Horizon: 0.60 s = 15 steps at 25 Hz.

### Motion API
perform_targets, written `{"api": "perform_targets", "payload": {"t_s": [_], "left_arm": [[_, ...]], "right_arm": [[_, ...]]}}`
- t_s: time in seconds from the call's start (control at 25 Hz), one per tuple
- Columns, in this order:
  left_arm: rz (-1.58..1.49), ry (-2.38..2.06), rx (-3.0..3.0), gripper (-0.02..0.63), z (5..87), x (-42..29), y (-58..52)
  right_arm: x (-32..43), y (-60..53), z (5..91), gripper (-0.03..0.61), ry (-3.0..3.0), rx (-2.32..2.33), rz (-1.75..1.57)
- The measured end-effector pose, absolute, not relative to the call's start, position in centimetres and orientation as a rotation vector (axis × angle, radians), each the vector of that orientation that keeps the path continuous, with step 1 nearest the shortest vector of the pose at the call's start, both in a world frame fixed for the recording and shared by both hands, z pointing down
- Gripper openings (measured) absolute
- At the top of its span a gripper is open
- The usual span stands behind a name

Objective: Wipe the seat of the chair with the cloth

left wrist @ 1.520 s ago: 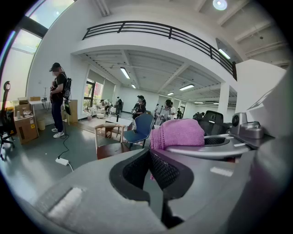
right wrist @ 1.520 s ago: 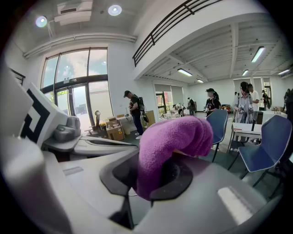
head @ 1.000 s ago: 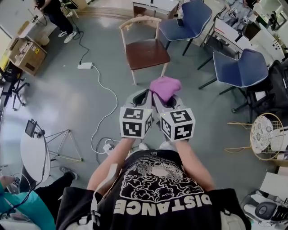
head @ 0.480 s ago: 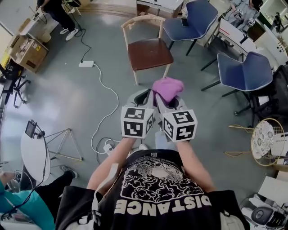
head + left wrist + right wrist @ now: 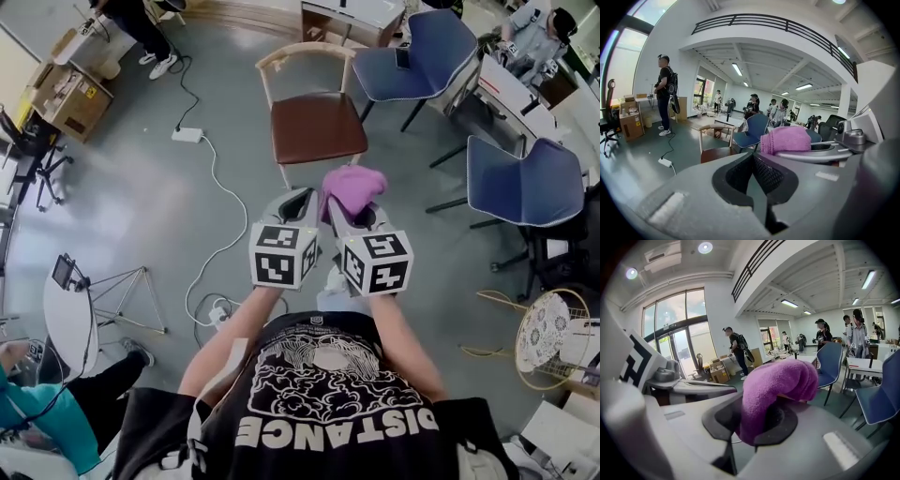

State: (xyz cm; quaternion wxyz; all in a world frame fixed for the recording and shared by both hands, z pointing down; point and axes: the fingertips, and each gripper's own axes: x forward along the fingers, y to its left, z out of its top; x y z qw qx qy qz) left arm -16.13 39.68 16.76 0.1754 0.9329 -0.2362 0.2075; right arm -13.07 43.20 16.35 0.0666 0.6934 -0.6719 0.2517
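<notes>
holding the purple cloth point(image 5: 352, 186) pinched in the jaws of the right gripper point(image 5: 354, 214), clamped onto a fold of it, with most of the fabric bulging up over the tips and drooping a little beyond them. keeping the left gripper point(image 5: 302, 201) just beside the right one, jaws pressed together with nothing between them. carrying both side by side and pointing the same way, out over the grey floor point(image 5: 187, 206).

looking along the jaws toward the brown seat point(image 5: 319, 128) of the wooden chair point(image 5: 302, 54): lying ahead of the tips and below them, well apart from the cloth, with bare floor in between. facing the seat's front edge, with the curved backrest on the far side. sitting a touch toward the left gripper's side of the right jaws, so roughly on the line running out between the two grippers and about equally near to either. leaving the blue chairs point(image 5: 525, 183) well off to the right of the jaws and out of the path.

judging this as the approach, not yet the wipe: needing to go forward and down along that line, then tilting the right jaws so as to lay the overhanging bulge of cloth flat on the seat instead of meeting it with the hard tips. probably leaving the empty left gripper free for steadying the backrest.
</notes>
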Motion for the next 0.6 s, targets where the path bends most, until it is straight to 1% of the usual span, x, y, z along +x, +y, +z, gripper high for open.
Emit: {"api": "perform_targets", "payload": {"t_s": [0.32, 0.6], "left_arm": [[0.615, -0.734, 2.603, -0.003, 17.7, -10.7, 37.2], [0.619, -0.780, 2.593, -0.003, 18.0, -7.9, 35.8]], "right_arm": [[-8.0, 40.6, 17.3, 0.066, -2.089, 2.011, 0.789], [-5.0, 39.0, 17.5, 0.066, -2.126, 1.977, 0.786]]}}
